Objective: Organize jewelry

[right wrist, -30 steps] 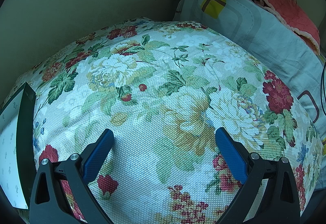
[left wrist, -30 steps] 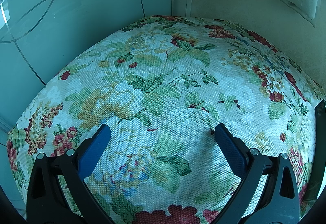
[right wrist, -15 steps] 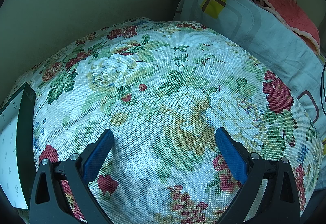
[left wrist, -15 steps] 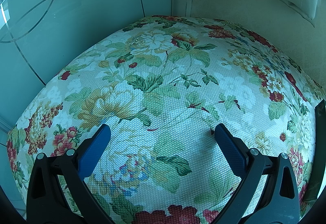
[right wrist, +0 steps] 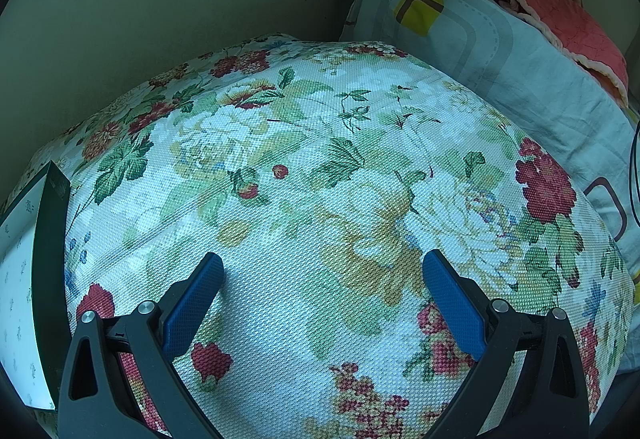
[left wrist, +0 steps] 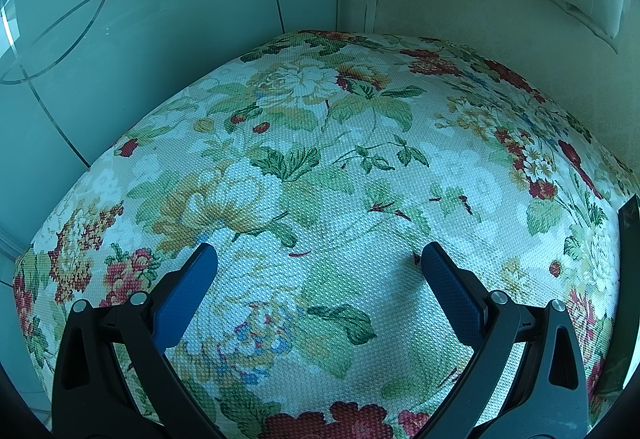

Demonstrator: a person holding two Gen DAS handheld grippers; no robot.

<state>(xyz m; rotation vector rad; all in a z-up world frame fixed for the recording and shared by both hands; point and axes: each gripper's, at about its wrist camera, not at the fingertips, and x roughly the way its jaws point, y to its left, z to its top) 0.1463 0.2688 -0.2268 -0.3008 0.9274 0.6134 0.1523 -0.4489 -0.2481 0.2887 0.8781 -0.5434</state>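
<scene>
Nothing has moved: left gripper [left wrist: 318, 259] and right gripper [right wrist: 322, 267] stay spread over floral cloth [left wrist: 320, 159].

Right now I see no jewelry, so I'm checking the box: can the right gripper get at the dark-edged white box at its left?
Probably yes. The right gripper is open and empty over the floral cloth, and nothing lies between it and the dark-edged white box.

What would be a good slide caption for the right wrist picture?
Open right gripper poised over a floral cloth, a dark-edged box at its left and a pillow behind.
</scene>
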